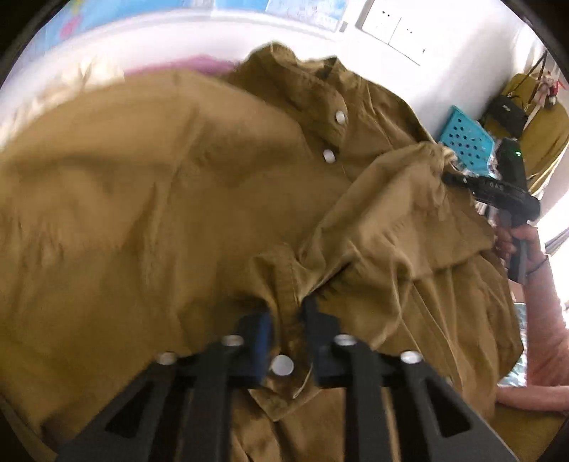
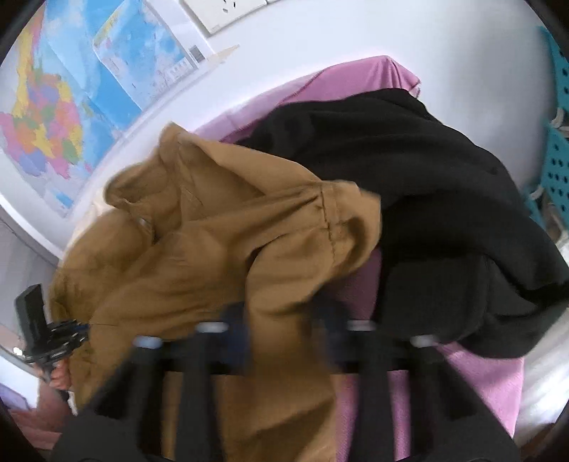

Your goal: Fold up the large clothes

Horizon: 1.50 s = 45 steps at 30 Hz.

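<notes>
A large mustard-brown button-up shirt with white snap buttons fills the left wrist view, hanging lifted and crumpled. My left gripper is shut on a fold of the shirt along its button placket. My right gripper shows at the right in the left wrist view, shut on a bunched edge of the same shirt. In the right wrist view the shirt drapes between the blurred fingers of my right gripper, and my left gripper shows at the far left, holding the shirt.
A black garment lies on a pink cloth over the white surface. A teal perforated basket stands at the right. A colourful map and white wall sockets are on the wall behind.
</notes>
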Motion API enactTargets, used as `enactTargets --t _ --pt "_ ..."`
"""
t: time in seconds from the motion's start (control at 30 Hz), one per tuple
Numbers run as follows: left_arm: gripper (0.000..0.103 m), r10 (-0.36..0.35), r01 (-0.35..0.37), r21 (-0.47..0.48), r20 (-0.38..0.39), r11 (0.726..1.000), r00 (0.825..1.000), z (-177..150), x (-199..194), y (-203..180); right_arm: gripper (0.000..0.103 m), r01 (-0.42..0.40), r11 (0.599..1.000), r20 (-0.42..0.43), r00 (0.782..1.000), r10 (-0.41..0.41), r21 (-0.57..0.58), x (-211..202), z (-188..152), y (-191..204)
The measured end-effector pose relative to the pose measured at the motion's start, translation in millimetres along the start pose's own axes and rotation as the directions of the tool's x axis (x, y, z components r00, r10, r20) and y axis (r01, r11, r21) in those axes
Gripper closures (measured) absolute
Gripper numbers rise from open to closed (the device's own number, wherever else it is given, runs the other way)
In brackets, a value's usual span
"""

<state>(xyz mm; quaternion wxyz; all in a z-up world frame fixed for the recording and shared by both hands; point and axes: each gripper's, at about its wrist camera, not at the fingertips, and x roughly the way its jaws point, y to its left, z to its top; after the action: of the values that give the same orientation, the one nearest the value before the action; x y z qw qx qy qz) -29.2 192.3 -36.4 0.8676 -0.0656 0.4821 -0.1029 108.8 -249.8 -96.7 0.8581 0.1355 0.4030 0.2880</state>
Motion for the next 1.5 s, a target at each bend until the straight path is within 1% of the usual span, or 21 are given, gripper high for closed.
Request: enactTargets --t 0.03,0.13,0.17,0.23,0.3,0.37,0.4,0.43,0.47,0.57,0.6,0.7,0.77,0.83,0.93,1.03,1.13,1.2,1.3,1.4,1.5 --pt "0.091 0.012 -0.012 0.008 0.025 1.0 1.0 5 -4 -2 0.091 -0.011 1.0 0.031 0.999 0.011 -0.002 -6 3 1" --pt "0.091 0.019 -0.024 0.029 0.145 0.999 0.989 28 -26 -8 0.092 -0.021 1.0 0.14 0.99 0.022 -0.009 -42 10 3" --pt "0.091 0.027 -0.033 0.036 0.165 0.999 0.986 35 -30 -10 0.092 -0.028 1.0 0.162 0.986 0.027 0.001 -47 13 2" --pt "0.09 0.037 -0.049 0.056 0.195 0.997 0.98 49 -32 -16 0.092 0.01 1.0 0.173 0.985 -0.009 -0.006 -48 18 3" --pt "0.085 0.068 -0.082 0.072 0.175 0.994 0.982 58 -19 -15 0.086 0.073 0.997 0.125 0.989 -0.072 -0.001 -31 21 -1" --pt "0.078 0.143 -0.147 0.04 0.103 0.988 0.984 60 7 -3 0.066 0.154 0.988 0.066 0.986 -0.153 0.003 -14 20 -5" --pt "0.069 0.144 -0.146 0.035 0.063 0.989 0.988 58 18 0 0.055 0.204 0.979 0.061 0.977 -0.203 -0.009 -11 18 -3" --pt "0.063 0.139 -0.139 0.01 0.014 0.99 0.99 55 27 7 0.051 0.224 0.974 0.069 0.973 -0.222 -0.024 -13 16 -2" --pt "0.061 0.122 -0.122 -0.01 -0.001 0.992 0.992 52 29 11 0.05 0.255 0.966 0.097 0.963 -0.251 -0.034 -19 16 3" --pt "0.047 0.066 -0.064 -0.047 0.034 0.997 0.997 41 12 22 0.049 0.284 0.955 0.208 0.942 -0.262 -0.086 -47 10 32" --pt "0.047 0.051 -0.048 -0.053 0.065 0.997 0.997 38 -1 25 0.049 0.274 0.954 0.242 0.94 -0.239 -0.123 -55 8 48" --pt "0.047 0.01 -0.004 -0.045 0.126 0.999 0.992 33 -25 31 0.05 0.183 0.944 0.221 0.968 -0.123 -0.276 -56 1 99" --pt "0.048 -0.006 0.011 -0.046 0.116 0.999 0.993 33 -27 31 0.054 0.064 0.915 0.132 0.991 -0.012 -0.398 -34 -8 144" --pt "0.055 0.025 -0.022 -0.042 0.085 0.999 0.996 34 -16 31 0.062 -0.068 0.881 0.006 0.997 0.08 -0.469 -2 -15 179" --pt "0.067 0.056 -0.057 -0.072 -0.015 0.996 0.998 35 15 32 0.067 -0.131 0.831 -0.103 0.991 0.09 -0.54 44 -25 219" --pt "0.069 0.07 -0.071 -0.087 -0.024 0.994 0.997 32 20 34 0.076 -0.185 0.816 -0.196 0.976 0.09 -0.547 90 -30 244" --pt "0.065 0.046 -0.041 -0.086 0.051 0.995 0.998 24 -9 36 0.079 -0.157 0.832 -0.229 0.973 0.037 -0.532 124 -31 249" --pt "0.06 0.062 -0.055 -0.069 0.103 0.996 0.993 14 -36 38 0.082 -0.125 0.854 -0.255 0.967 -0.009 -0.504 141 -32 243" --pt "0.055 0.088 -0.081 -0.05 0.176 0.995 0.98 -7 -78 45 0.08 -0.134 0.868 -0.259 0.966 0.006 -0.478 133 -36 241" --pt "0.052 0.14 -0.131 -0.053 0.257 0.99 0.956 -37 -124 56 0.067 -0.156 0.86 -0.25 0.968 0.033 -0.487 113 -38 245" --pt "0.048 0.212 -0.191 -0.095 0.316 0.977 0.925 -67 -164 70 0.064 -0.232 0.84 -0.264 0.958 0.11 -0.49 87 -46 253"
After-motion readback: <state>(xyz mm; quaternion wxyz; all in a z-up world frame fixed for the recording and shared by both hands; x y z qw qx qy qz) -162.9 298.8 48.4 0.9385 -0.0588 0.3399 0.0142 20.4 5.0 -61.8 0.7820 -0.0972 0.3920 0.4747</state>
